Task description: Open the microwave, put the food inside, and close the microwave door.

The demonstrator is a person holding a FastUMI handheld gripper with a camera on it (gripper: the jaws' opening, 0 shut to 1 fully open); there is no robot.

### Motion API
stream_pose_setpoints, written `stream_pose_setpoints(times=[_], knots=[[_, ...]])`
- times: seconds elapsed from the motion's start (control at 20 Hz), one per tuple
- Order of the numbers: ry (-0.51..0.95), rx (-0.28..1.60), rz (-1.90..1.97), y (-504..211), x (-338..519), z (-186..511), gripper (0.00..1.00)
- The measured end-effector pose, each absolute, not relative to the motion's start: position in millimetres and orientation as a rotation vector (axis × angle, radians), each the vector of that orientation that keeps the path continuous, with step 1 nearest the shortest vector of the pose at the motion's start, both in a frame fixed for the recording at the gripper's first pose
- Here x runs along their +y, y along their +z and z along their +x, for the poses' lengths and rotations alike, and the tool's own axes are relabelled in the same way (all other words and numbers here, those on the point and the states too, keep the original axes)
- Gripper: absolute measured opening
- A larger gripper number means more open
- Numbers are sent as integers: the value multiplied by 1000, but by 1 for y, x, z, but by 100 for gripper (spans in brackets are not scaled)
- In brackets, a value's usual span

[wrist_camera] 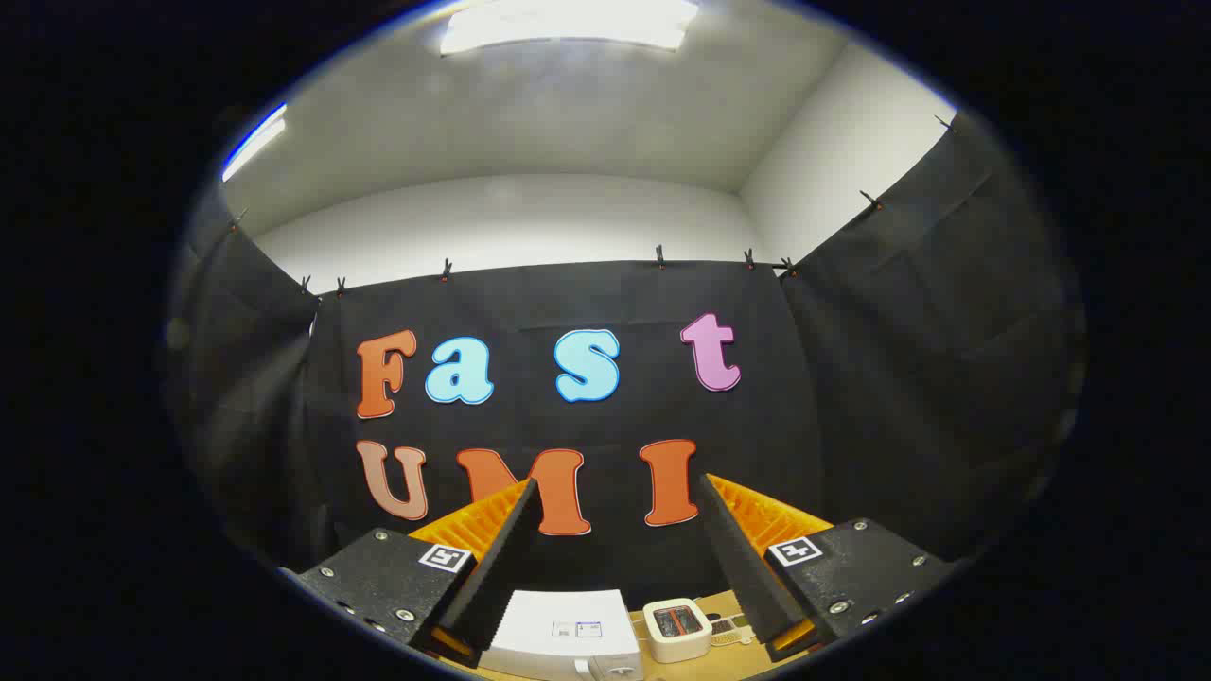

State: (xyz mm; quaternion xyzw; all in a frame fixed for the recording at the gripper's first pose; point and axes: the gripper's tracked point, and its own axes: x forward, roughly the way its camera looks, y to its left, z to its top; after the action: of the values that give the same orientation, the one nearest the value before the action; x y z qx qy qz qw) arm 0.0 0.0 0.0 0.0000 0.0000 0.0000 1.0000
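hovering above the bench (728,605), the gripper (620,492) points upward toward the booth's cloth wall, its jaws spread wide and holding nothing.

- microwave (563,632): white box, seen from above, low between the jaws and nearer the left one; top face bears a small label; a bit of its front with a round knob peeks out below. whether the door is open or shut cannot be told from this angle.
- small appliance (677,629): cream-coloured, toaster-like with a dark slotted top, just beside the microwave, between it and the right jaw.
- small pale item (727,628): on the bench next to the appliance, close against the right jaw; too small to identify.
- ceiling lamp (568,24): bright panel, far beyond the jaws.
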Motion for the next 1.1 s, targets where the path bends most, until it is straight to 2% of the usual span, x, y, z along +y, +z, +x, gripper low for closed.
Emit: stream_pose_setpoints(times=[0.65, 1.1], knots=[[5, 15, -14, -6, -3, -4, 98], [24, 66, -42, -36, 1, -7, 98]])
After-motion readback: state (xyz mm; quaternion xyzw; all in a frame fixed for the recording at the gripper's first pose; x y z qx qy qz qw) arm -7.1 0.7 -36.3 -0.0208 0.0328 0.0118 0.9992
